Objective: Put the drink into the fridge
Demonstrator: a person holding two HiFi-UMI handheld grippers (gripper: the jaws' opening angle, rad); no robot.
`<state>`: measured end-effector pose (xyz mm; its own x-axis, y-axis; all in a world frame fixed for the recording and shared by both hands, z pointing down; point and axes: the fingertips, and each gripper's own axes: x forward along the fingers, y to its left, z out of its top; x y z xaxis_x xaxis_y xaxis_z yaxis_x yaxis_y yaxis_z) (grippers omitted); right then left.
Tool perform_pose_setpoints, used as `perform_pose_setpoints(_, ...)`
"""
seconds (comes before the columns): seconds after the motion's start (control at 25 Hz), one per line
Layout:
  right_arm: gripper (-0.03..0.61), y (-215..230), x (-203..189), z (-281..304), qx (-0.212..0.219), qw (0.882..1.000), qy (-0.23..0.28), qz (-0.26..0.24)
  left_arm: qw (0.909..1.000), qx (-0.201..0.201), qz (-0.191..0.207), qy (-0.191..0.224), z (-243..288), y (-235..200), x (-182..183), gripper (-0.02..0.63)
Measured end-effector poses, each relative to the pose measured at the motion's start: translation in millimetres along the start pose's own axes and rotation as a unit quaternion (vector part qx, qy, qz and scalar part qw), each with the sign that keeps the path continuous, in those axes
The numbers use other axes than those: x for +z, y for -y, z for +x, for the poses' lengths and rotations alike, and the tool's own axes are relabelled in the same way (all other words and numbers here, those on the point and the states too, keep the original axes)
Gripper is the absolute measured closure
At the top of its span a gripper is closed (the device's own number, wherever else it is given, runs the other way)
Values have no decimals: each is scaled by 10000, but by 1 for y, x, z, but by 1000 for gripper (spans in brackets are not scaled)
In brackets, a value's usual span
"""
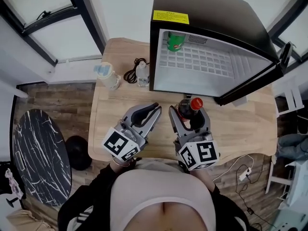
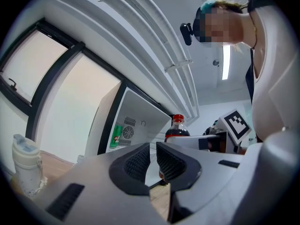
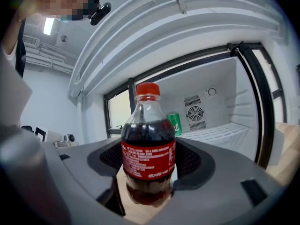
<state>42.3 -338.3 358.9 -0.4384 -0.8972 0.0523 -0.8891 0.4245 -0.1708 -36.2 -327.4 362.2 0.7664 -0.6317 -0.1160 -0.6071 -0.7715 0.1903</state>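
A cola bottle (image 1: 195, 104) with a red cap and red label stands upright between the fingers of my right gripper (image 1: 189, 115), which is shut on its body just above the wooden table (image 1: 240, 124). Close up in the right gripper view, the bottle (image 3: 149, 149) fills the space between the jaws. The black mini fridge (image 1: 207, 13) stands open right behind it, with a green can (image 1: 176, 41) at the back left of its white shelf. My left gripper (image 1: 154, 109) hovers beside the bottle on the left, shut and holding nothing.
A white lidded tumbler (image 1: 107, 75), a small clear bottle (image 1: 142, 73) and a coiled black cable (image 1: 131, 74) sit on the table left of the fridge. The fridge door (image 1: 288, 55) hangs open at the right. A round black marble table (image 1: 41, 153) stands lower left.
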Motion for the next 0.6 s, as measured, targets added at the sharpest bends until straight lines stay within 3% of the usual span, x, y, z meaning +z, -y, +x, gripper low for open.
perform_pose_setpoints(0.6, 253, 21, 7, 29, 347, 9994, 3, 0, 9996, 279, 102, -11, 24, -9, 1, 565)
